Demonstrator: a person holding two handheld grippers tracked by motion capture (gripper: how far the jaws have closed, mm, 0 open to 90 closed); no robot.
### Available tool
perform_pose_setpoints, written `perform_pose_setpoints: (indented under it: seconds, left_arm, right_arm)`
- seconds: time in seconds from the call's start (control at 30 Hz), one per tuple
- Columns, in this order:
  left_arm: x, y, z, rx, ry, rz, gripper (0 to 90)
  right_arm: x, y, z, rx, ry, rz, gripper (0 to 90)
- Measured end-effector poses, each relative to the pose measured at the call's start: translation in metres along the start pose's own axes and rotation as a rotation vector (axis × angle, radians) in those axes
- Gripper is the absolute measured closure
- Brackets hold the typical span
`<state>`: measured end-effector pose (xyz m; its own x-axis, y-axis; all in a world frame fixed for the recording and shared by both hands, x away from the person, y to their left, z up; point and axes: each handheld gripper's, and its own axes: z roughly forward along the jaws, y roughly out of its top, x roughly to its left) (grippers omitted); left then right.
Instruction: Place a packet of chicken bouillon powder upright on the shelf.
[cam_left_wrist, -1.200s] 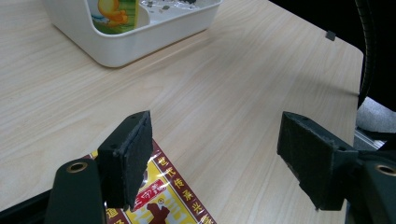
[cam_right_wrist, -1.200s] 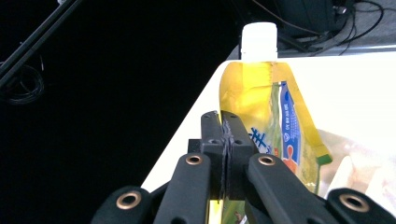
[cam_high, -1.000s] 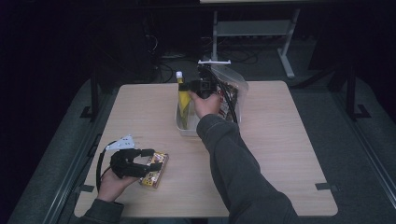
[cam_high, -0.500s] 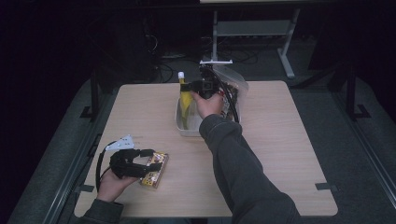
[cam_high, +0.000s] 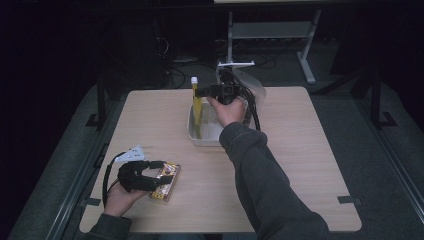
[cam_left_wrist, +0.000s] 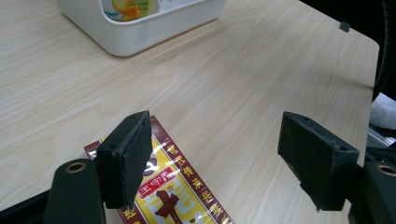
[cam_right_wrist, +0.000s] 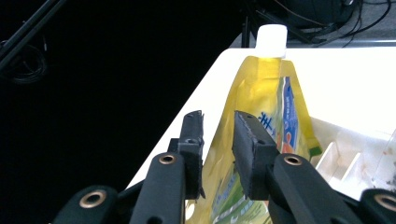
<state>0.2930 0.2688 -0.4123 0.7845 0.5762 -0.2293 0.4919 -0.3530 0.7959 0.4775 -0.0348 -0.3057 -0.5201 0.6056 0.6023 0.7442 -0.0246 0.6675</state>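
A yellow spouted pouch (cam_high: 197, 107) with a white cap stands upright at the left wall of the white bin (cam_high: 200, 139) on the far side of the table. My right gripper (cam_high: 202, 91) reaches it from the right. Its jaws have just been opening. The pouch's (cam_right_wrist: 271, 93) upper edge sits between the jaws of my right gripper (cam_right_wrist: 217, 122), and a gap shows on both sides. My left gripper (cam_high: 159, 176) rests open at the near left over a red and yellow packet (cam_high: 166, 181). The packet (cam_left_wrist: 182, 186) lies flat under the left jaw of my left gripper (cam_left_wrist: 217, 135).
A clear plastic cover (cam_high: 254, 85) lies behind the bin at the table's far edge. The bin (cam_right_wrist: 355, 74) has dividers inside at its right part. A black cable trails from the right gripper over the bin. Bare wood table (cam_high: 300, 150) spreads to the right.
The right hand has barely shifted by the pouch, which still stands upright in the bin. The left hand and the packet have not moved.
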Motion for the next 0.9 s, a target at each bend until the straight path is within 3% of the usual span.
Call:
perform_pose_setpoints:
  seconds: [0.43, 0.9]
  left_arm:
    - [0.000, -0.002, 0.002, 0.020, 0.024, 0.004, 24.6]
    - [-0.002, -0.002, 0.004, 0.024, 0.033, -0.002, 23.6]
  right_arm:
    - [0.001, -0.008, -0.012, 0.037, 0.027, -0.015, 62.6]
    - [0.002, -0.014, -0.026, 0.030, 0.088, -0.008, 58.9]
